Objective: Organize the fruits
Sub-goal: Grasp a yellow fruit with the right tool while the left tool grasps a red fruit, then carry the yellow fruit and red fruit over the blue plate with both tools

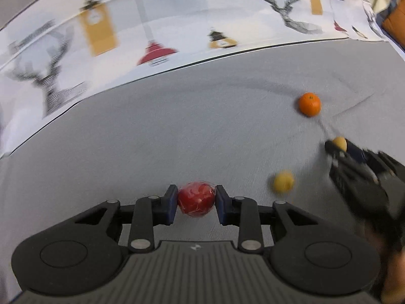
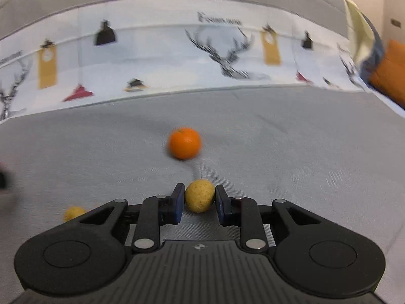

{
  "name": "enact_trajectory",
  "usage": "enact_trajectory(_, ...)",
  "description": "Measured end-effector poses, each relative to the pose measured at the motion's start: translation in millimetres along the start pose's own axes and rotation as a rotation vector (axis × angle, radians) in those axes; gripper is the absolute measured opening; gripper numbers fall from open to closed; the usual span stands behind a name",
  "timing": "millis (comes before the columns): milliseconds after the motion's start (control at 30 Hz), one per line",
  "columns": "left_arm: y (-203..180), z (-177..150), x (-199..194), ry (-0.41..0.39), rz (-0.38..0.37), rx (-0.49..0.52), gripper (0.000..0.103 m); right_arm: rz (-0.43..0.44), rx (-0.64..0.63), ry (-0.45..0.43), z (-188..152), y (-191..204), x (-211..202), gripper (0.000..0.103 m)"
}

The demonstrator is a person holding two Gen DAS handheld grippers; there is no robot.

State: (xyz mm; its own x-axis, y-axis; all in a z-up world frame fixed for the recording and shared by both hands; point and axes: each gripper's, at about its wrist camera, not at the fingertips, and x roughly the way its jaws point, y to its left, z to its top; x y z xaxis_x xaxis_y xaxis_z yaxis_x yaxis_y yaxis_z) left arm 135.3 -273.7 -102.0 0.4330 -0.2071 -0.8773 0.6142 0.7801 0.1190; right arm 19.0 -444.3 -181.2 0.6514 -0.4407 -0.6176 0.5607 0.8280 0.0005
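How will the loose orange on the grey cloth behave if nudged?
The orange looks nearly spherical and sits free on the grey cloth, so it would probably roll rather than slide. The fabric's weave and creases may slow it. Its rind looks firm and dimpled, likely not slippery or fragile.

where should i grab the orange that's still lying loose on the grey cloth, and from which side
Grip the orange across its widest middle, coming down from above. It is round, so a grip off the middle would probably slip. It sits alone on the grey cloth, both sides free. Both grippers are full: left gripper on the red fruit, right gripper on a yellow fruit.
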Motion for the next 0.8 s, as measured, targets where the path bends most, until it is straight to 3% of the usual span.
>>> enact_trajectory(167,33.4,-56.8,-76.1,-0.002,0.064,-0.050,0.035,-0.009,-0.034,-0.016,-2.2,4.6,-16.2,0.027)
enact_trajectory(333,59.0,-116.5,-141.5,-0.012,0.127,-0.094,0.035,0.025,-0.068,-0.089,2.6,18.6,-72.0,0.027)
enact_trajectory(500,75.2,-171.2,-186.6,-0.038,0.169,-0.111,0.035,0.165,-0.088,-0.110,0.1,38.3,-156.9,0.027)
enact_trajectory(800,83.6,-234.0,-231.4,-0.089,0.147,-0.159,0.035,0.459,-0.182,-0.095,-30.9,76.2,-313.5,0.027)
